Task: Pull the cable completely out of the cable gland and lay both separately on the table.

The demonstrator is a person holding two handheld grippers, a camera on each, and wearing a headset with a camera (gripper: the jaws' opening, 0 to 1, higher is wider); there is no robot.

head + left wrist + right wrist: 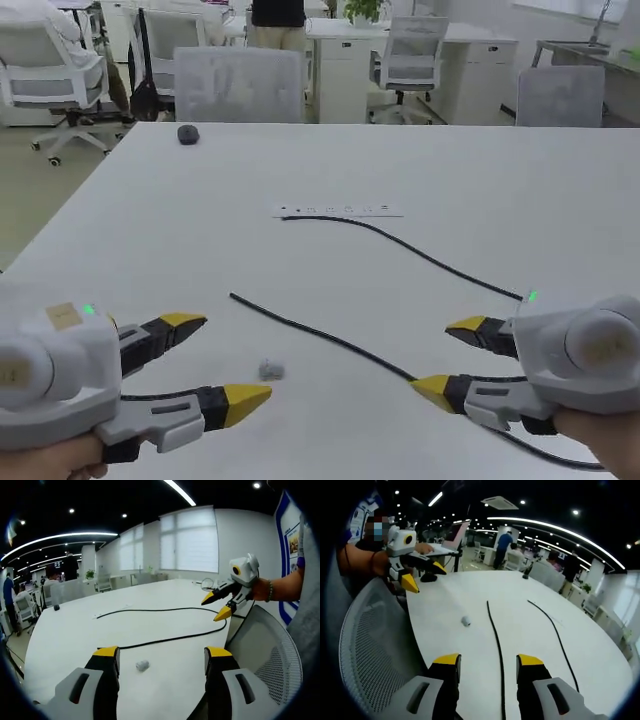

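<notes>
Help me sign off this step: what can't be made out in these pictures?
Cable gland: too small and blurred in all three views to see inside it.
Cable: its bend, in the head view, is hidden behind the right gripper.
White strip beyond the cable: head view, markings too small to read.

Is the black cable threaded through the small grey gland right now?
No, in the head view the grey gland lies by itself on the table, apart from the black cable.
</notes>
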